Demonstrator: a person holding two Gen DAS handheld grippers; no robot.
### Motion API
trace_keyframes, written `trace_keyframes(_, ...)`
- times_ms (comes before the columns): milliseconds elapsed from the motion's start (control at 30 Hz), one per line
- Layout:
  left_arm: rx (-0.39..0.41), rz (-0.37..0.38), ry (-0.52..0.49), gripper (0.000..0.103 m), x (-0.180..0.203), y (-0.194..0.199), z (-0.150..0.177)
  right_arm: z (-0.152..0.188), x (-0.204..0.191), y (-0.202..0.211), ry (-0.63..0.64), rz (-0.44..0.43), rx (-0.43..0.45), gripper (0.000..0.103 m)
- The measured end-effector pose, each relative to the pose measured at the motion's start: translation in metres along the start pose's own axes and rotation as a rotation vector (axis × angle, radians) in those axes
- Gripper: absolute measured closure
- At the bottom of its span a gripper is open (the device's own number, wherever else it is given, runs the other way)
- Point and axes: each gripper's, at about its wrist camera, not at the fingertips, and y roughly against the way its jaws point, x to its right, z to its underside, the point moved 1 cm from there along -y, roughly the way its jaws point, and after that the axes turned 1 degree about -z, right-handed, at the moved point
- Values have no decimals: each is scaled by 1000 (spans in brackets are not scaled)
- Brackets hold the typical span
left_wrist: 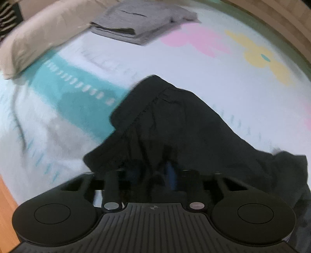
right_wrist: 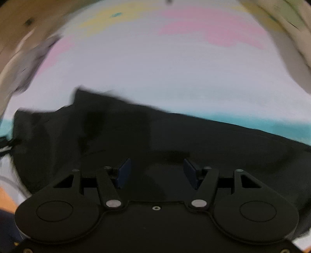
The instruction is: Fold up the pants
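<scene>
The black pants (left_wrist: 175,120) lie crumpled on a white bed sheet (left_wrist: 194,64) printed with teal, pink and yellow shapes. In the left wrist view the cloth rises in a peak into my left gripper (left_wrist: 167,169), which is shut on a bunch of it; one blue pad (left_wrist: 172,175) shows among the folds. In the blurred right wrist view the pants (right_wrist: 194,140) spread across the lower half. My right gripper (right_wrist: 157,171) hovers over them, open, its blue pads (right_wrist: 124,171) wide apart with no cloth pinched between them.
A folded grey garment (left_wrist: 140,23) lies at the far side of the bed, beside a beige pillow (left_wrist: 35,39). Wooden floor (left_wrist: 272,13) shows past the bed's far right edge, and an orange wooden surface (left_wrist: 5,204) at the near left.
</scene>
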Motion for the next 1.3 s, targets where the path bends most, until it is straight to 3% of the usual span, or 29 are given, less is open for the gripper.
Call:
trace_keyframes(33, 22, -12, 1, 103, -1, 5, 1, 2, -14, -3, 36, -9, 0, 38)
trace_keyframes(267, 134, -30, 2, 103, -15, 52, 17, 15, -58, -23, 204, 10, -21, 38)
trace_keyframes(500, 85, -17, 7, 103, -21, 62, 33, 24, -60, -39, 213, 11, -92, 38)
trace_keyframes(633, 83, -74, 12, 103, -24, 66, 40, 36, -64, -53, 267, 74, -150, 34)
trace_keyframes(700, 97, -69, -25, 101, -20, 70, 40, 40, -67, -55, 281, 91, -136, 29)
trace_keyframes(867, 118, -37, -148, 96, 9, 71, 32, 42, -71, -56, 291, 74, -144, 29)
trace_keyframes(1000, 104, 1, -237, 79, 43, 52, 22, 46, -74, -56, 315, 72, -148, 28)
trace_keyframes(1133, 90, 3, -319, 77, 67, 35, 25, 56, -77, -53, 386, 52, -167, 26)
trace_keyframes(1233, 34, 4, -360, 74, 73, 21, 40, 66, -85, -52, 441, 29, -190, 26)
trace_keyframes(1300, -58, 6, -402, 74, 71, 7, 61, 71, -87, -50, 459, 15, -203, 26)
